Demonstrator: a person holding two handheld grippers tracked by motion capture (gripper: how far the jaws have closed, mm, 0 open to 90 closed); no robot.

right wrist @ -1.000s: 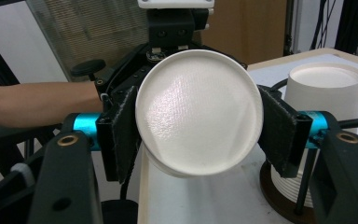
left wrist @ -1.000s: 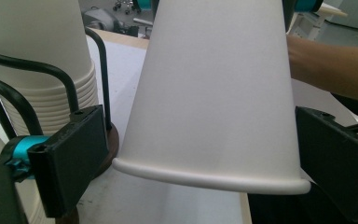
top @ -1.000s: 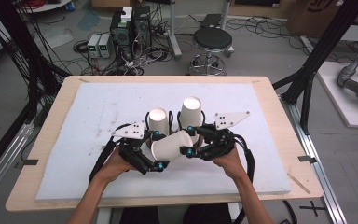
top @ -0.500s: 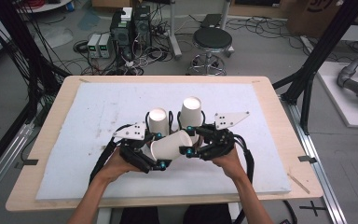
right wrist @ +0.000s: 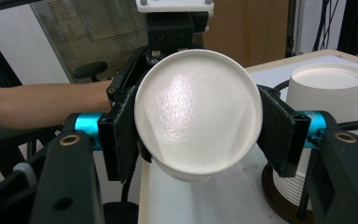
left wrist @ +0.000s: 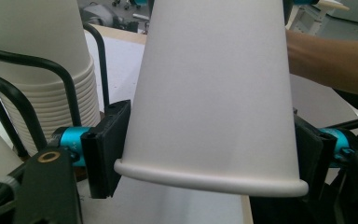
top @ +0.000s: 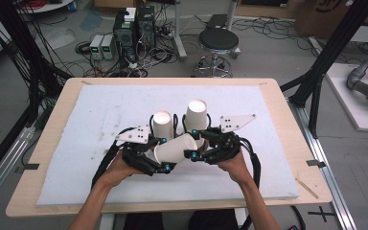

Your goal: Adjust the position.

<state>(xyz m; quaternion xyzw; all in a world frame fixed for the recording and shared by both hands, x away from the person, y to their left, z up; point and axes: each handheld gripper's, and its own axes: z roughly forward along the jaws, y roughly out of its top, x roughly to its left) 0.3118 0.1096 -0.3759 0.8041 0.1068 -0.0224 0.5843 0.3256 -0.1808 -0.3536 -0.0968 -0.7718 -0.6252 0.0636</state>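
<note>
A white paper cup (top: 175,147) lies on its side in the air between both grippers, above the white mat (top: 86,124). My left gripper (top: 165,154) has just been closing on the rim end. In the left gripper view the cup (left wrist: 209,93) sits between the jaws and both pads touch its wall just above the rim, so my left gripper (left wrist: 209,154) is shut on it. My right gripper (top: 196,146) is shut on the base end. In the right gripper view the cup's round bottom (right wrist: 198,121) faces the camera, pinched from both sides by my right gripper (right wrist: 198,126).
Two stacks of white cups stand upright just behind the grippers, the left stack (top: 162,122) and the right stack (top: 196,112), each in a black wire holder. Beyond the wooden table edge (top: 172,80) are a stool (top: 218,40) and cables on the floor.
The left gripper's jaws have drawn in against the cup's rim end. Both hands and the cup stay where they were.
</note>
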